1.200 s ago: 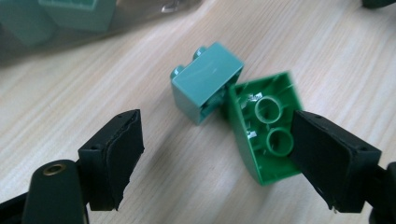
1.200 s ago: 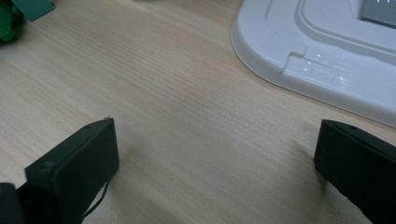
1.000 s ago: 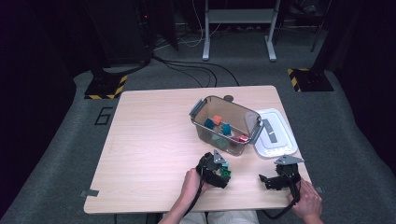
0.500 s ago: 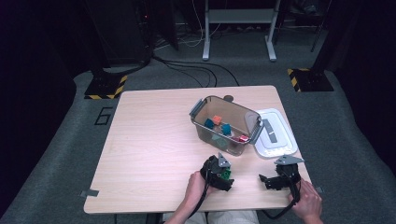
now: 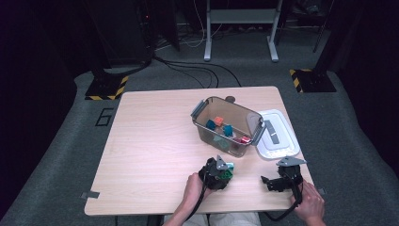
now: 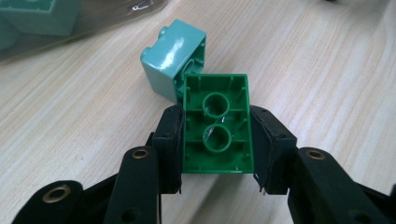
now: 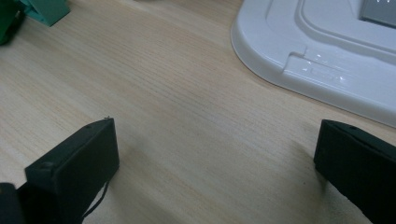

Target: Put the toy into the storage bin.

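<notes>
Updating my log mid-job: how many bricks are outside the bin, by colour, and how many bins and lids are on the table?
green brick: 1
teal brick: 1
bin: 1
lid: 1
Total: 4

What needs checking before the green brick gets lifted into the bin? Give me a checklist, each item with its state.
1. Grip: the left gripper has just been closing, and its jaws now press both sides of the green brick. Ok.
2. Brick free to lift: the teal brick lies right against its far end; whether they are joined, cannot tell.
3. Bin open: its lid lies on the table beside it. Ok.
4. Room in the bin: a few bricks inside, space left. Ok.
5. Right gripper out of the way: open, off to the side near the lid. Ok.
</notes>
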